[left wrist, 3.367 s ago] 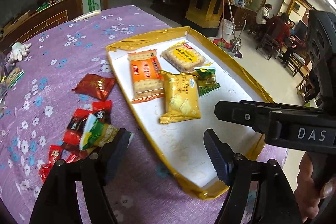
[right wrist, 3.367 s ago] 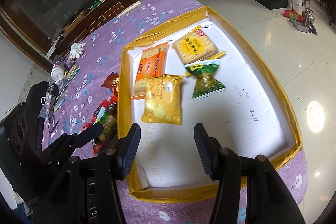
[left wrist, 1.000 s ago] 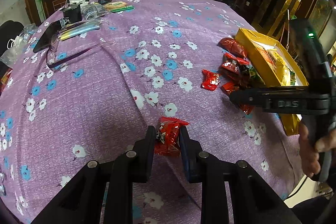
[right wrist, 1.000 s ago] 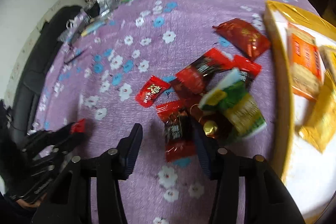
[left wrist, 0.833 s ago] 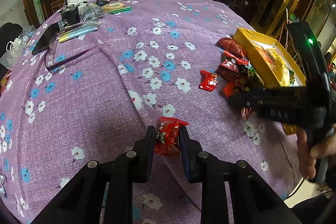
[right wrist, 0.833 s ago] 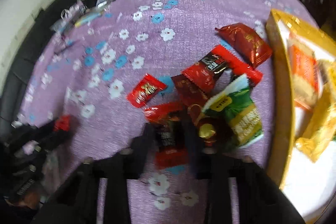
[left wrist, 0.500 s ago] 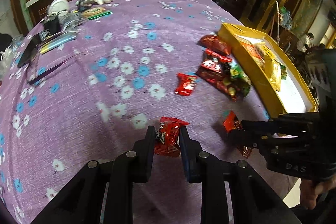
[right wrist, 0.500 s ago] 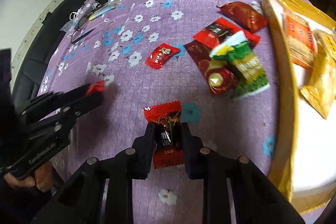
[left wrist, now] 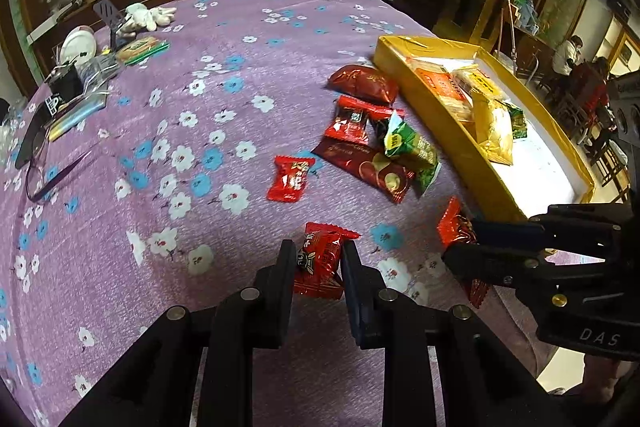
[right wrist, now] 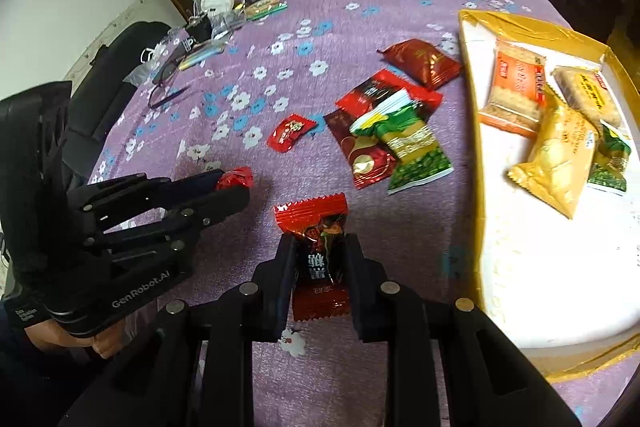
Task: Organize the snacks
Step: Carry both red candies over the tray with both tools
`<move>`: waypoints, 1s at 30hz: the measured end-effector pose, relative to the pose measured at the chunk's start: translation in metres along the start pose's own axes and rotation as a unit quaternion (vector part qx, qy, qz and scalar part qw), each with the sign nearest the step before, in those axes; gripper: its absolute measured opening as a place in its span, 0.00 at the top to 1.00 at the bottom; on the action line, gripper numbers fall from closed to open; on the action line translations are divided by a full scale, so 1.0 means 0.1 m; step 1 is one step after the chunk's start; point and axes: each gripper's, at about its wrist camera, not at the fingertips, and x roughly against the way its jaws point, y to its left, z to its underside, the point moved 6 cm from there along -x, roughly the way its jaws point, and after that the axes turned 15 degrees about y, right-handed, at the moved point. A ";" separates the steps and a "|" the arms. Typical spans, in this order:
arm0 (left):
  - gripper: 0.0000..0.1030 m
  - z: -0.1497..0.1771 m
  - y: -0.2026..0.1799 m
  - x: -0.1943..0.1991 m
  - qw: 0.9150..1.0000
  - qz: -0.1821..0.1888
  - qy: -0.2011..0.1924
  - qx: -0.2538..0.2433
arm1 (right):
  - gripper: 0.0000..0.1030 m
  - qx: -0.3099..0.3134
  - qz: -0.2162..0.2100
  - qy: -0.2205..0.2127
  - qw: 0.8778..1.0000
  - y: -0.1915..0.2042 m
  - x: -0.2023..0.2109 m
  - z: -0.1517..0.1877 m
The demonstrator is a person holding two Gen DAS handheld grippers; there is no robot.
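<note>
My left gripper [left wrist: 318, 259] is shut on a small red candy packet [left wrist: 320, 257] above the purple flowered tablecloth. My right gripper [right wrist: 320, 259] is shut on a red-and-black candy packet [right wrist: 318, 251]; it also shows in the left wrist view [left wrist: 454, 227]. A yellow tray [left wrist: 452, 147] at the right holds an orange biscuit pack [right wrist: 514, 85], a yellow biscuit pack [right wrist: 586, 95], a yellow snack bag [right wrist: 558, 159] and a green packet [right wrist: 610, 159]. Loose snacks lie left of the tray: a dark red pouch [right wrist: 422, 61], red packets [right wrist: 372, 93], a green pack [right wrist: 410, 143], a small red candy [right wrist: 290, 131].
Glasses [left wrist: 44, 167], a white cup [left wrist: 78, 45], white gloves [left wrist: 148, 17], a phone and small items lie at the table's far left. A black chair [right wrist: 104, 83] stands beside the table. People sit at tables in the room behind the tray.
Both grippers have pulled back from the snack pile, each with its candy packet held, and swung toward the tray. The tray now shows larger in both views.
</note>
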 end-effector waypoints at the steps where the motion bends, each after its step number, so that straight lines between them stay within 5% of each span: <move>1: 0.78 -0.01 -0.02 0.01 1.000 -0.001 -0.001 -0.001 | 0.78 -0.001 -0.001 -0.003 1.000 -0.02 0.02 0.00; 10: 0.78 -0.13 -0.16 0.05 1.000 -0.009 -0.005 -0.015 | 0.80 -0.001 -0.010 -0.026 1.000 -0.13 0.21 -0.01; 24: 0.78 -0.11 0.03 0.07 1.000 -0.016 -0.005 0.020 | 0.80 0.044 -0.015 0.010 0.999 -0.01 0.02 -0.04; 30: 0.78 -0.01 0.18 0.11 0.999 -0.021 -0.005 0.035 | 0.55 0.135 0.050 0.053 0.988 0.17 -0.22 -0.16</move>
